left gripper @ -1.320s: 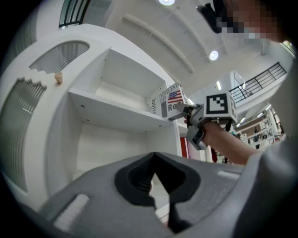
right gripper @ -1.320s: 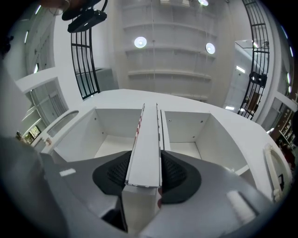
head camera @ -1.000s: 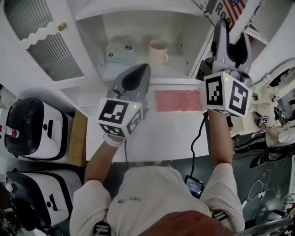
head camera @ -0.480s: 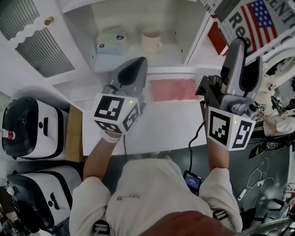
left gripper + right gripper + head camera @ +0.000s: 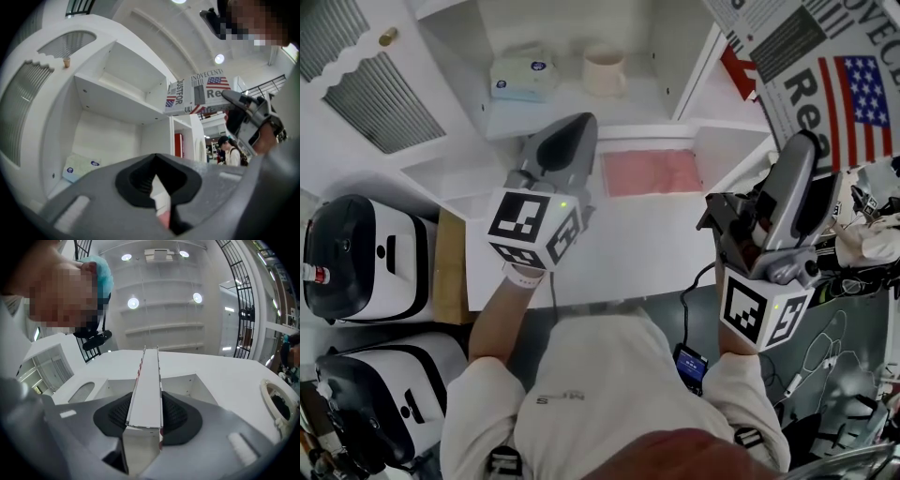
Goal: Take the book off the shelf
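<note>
The book (image 5: pixel 825 84), a white volume with a flag and large black print on its cover, is out of the shelf (image 5: pixel 703 70) at the upper right of the head view. My right gripper (image 5: pixel 800 155) is shut on its lower edge and points steeply upward. In the right gripper view the book's white edge (image 5: pixel 146 390) runs straight up between the two black pads (image 5: pixel 174 416). My left gripper (image 5: pixel 570 136) is shut and empty over the white table (image 5: pixel 628 253). The left gripper view shows the book (image 5: pixel 197 93) held up beside the shelf.
In the open shelf compartment are a tissue pack (image 5: pixel 520 75) and a cream mug (image 5: pixel 605 70). A pink cloth (image 5: pixel 652 172) lies at the table's far edge. Two black-and-white appliances (image 5: pixel 356 262) stand at the left. A louvred cabinet door (image 5: pixel 384 98) hangs open.
My right gripper has moved right and down toward me, drawing the book away from the shelf. My left gripper has sunk a little over the table.
</note>
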Tool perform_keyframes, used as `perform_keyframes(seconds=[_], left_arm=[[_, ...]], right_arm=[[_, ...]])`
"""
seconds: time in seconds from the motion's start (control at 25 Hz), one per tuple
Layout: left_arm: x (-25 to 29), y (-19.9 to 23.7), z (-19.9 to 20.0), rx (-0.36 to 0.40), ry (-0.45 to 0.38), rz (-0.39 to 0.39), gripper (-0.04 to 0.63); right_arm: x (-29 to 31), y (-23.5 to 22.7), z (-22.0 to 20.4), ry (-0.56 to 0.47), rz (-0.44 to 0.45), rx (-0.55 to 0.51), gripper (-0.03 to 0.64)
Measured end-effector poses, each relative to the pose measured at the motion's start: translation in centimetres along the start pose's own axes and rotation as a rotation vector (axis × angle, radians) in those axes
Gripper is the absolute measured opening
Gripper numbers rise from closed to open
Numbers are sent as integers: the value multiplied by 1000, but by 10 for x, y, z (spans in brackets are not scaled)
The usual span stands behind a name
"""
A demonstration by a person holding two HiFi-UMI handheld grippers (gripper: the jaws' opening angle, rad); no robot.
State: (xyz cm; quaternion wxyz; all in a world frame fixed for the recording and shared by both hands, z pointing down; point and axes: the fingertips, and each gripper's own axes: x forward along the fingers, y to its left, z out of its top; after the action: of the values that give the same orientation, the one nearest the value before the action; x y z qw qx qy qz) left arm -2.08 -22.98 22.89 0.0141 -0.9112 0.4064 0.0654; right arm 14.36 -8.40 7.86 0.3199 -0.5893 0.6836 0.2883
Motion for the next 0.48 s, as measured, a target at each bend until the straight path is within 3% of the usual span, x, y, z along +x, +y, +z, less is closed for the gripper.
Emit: perform_keyframes(seconds=[0.28,0.48], left_arm=[[5,-11,20,-5,5,-14,0],[-3,-6,-9,-18,28,-9,0]], right_arm=[[-10,-4,-5,58,-29,35,163],[-46,6,-41,122,-46,67,163]])
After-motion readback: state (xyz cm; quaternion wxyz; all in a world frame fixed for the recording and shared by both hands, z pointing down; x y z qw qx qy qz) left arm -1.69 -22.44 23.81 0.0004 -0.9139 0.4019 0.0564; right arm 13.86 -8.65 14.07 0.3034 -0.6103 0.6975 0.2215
